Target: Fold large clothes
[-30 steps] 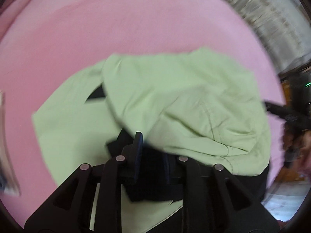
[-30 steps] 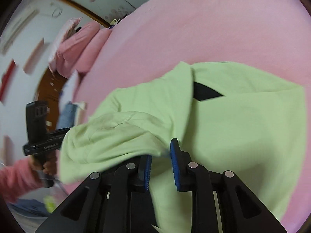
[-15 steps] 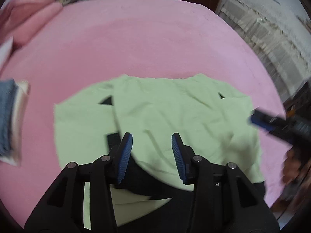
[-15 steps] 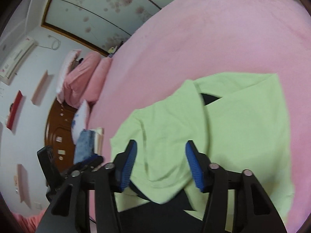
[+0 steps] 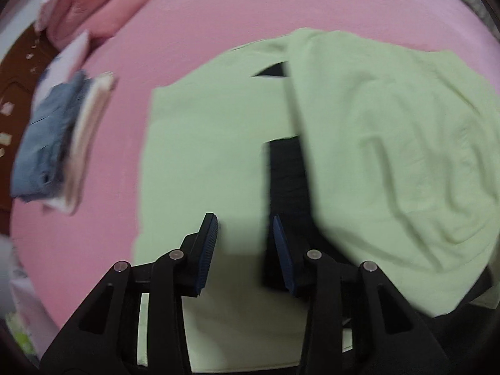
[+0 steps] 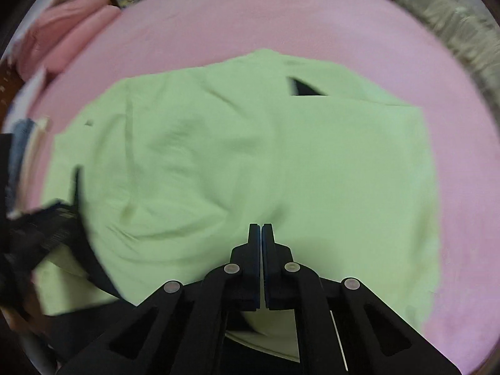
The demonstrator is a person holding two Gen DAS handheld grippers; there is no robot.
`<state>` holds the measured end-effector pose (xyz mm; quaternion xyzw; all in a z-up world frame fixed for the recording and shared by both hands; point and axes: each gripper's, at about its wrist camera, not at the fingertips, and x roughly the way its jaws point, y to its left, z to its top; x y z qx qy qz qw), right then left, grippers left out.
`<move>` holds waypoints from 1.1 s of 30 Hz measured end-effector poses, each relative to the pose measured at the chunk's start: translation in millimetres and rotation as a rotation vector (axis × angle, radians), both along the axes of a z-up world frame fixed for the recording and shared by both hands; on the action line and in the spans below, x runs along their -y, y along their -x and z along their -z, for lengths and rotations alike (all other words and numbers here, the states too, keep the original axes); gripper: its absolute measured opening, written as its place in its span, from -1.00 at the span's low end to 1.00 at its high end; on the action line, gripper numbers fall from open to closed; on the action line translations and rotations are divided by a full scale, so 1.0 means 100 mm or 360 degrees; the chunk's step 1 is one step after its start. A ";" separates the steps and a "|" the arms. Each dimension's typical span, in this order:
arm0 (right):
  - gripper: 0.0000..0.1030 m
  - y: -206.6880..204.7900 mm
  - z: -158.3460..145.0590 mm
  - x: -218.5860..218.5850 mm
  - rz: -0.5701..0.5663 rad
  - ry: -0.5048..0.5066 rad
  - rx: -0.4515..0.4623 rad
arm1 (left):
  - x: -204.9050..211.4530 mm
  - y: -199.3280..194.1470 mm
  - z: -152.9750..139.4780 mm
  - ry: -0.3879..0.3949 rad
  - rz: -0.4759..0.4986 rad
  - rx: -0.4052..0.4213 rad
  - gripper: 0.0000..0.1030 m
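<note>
While the light green garment (image 5: 368,143) lies spread on the pink bedspread (image 5: 218,15), it fills the centre and right of the left wrist frame, with one layer folded over another and a black panel (image 5: 287,168) exposed between them. In the right wrist view the garment (image 6: 250,156) occupies the centre of the frame. The left gripper (image 5: 243,240) hovers over the lower edge of the garment, jaws parted and holding nothing. The right gripper (image 6: 260,234) has its jaws pressed together; whether fabric is pinched between them cannot be determined. Folded blue clothing (image 5: 47,143) lies at the left of the frame, pink pillows (image 5: 103,9) at upper left.
</note>
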<state>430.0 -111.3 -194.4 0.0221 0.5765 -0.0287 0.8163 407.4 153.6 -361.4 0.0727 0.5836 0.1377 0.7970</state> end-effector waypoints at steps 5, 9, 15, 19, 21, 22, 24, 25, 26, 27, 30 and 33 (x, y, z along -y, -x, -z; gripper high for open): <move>-0.96 0.46 -0.36 0.41 0.0087 -0.0549 0.0158 | -0.16 0.36 -0.32 0.0494 -0.0181 0.0125 -0.32; -0.96 0.60 -0.39 0.11 -0.0021 -0.0649 0.0079 | 0.19 0.47 -0.45 0.0649 -0.0025 0.0115 -0.32; -0.96 0.80 -0.10 -0.37 -0.0105 -0.0698 -0.0109 | 0.59 0.32 -0.02 0.0460 0.0199 -0.0124 -0.32; -0.96 0.82 0.19 -0.40 -0.0080 -0.0285 -0.0206 | 0.44 0.26 0.13 0.0457 0.0195 -0.0136 -0.29; -0.96 0.85 0.22 -0.28 -0.0021 -0.0158 -0.0195 | 0.30 0.29 0.13 0.0376 0.0160 -0.0127 -0.29; -0.95 0.90 0.19 -0.16 0.0061 -0.0145 -0.0172 | 0.20 0.31 0.14 0.0353 0.0114 -0.0125 -0.29; -0.95 1.01 0.13 0.06 0.0246 -0.0054 -0.0167 | 0.02 0.40 0.14 0.0298 0.0003 -0.0134 -0.29; -0.95 1.07 0.11 0.16 0.0332 -0.0029 -0.0174 | -0.12 0.48 0.14 0.0309 -0.0068 -0.0147 -0.29; -0.95 1.15 0.07 0.28 0.0434 -0.0036 -0.0173 | -0.19 0.53 0.13 0.0319 -0.0098 -0.0158 -0.29; -0.95 1.26 0.02 0.41 0.0538 -0.0081 -0.0159 | -0.29 0.63 0.13 0.0335 -0.0132 -0.0181 -0.29; -0.95 1.58 -0.09 0.65 0.0750 -0.0169 -0.0142 | -0.48 0.95 0.05 0.0294 -0.0111 -0.0200 -0.29; -0.95 1.86 -0.14 0.70 0.0810 -0.0152 -0.0164 | -0.50 1.26 0.06 0.0126 -0.0016 -0.0292 -0.29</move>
